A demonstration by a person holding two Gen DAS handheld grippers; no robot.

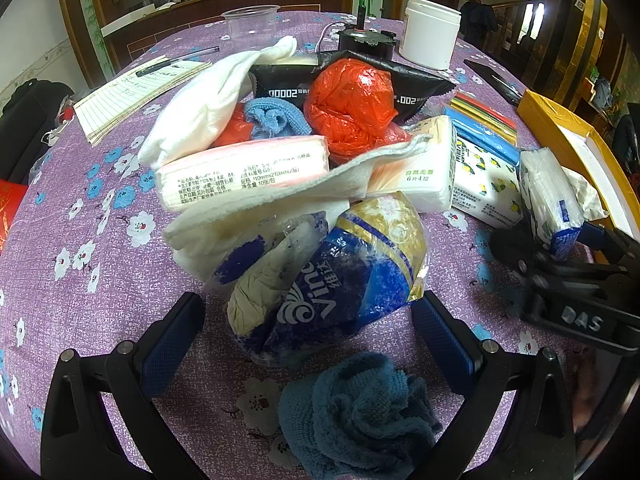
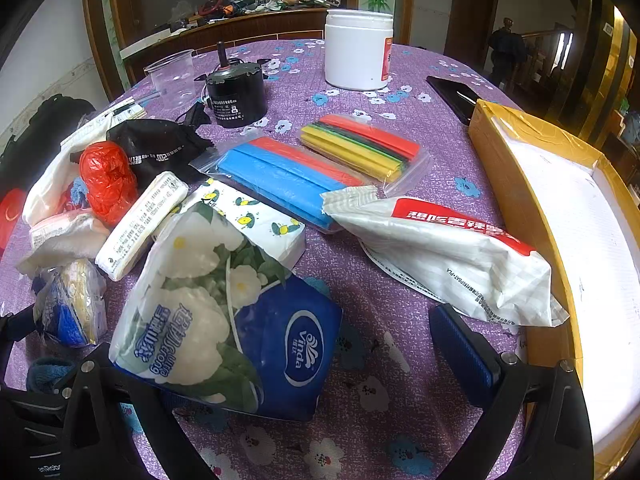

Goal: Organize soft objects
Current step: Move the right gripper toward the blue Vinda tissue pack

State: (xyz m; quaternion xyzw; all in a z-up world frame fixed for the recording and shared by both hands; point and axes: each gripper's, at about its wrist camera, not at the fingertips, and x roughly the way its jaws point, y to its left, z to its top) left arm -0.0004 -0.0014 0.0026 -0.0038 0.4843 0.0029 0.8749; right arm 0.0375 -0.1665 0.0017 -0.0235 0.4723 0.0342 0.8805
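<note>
The Vinda tissue pack (image 2: pixel 224 320), the one printed with white flowers, lay on the counter (image 2: pixel 400 360) at the near left of the right gripper (image 2: pixel 280 364), its blue end pointing toward the camera and its long axis running away and a little leftward. It sat against the left finger (image 2: pixel 132 396) rather than centred; the right finger stood well apart from it, so the jaws were wide open and held nothing. My judgement: that gripper was nearest and would need to shift left before closing across the pack's short width.

Just beside it lay the lemon-print pack (image 2: pixel 256 220), and farther right a white snack bag (image 2: pixel 440 256) near the yellow box (image 2: pixel 520 168).

The left gripper (image 1: pixel 308 340) was also spread wide and empty, with a crumpled blue Vinda wrapper (image 1: pixel 332 276) between its fingers and a blue cloth (image 1: pixel 356 412) lower down, before the heap of towels (image 1: pixel 200 108) and red bags (image 1: pixel 352 104).
</note>
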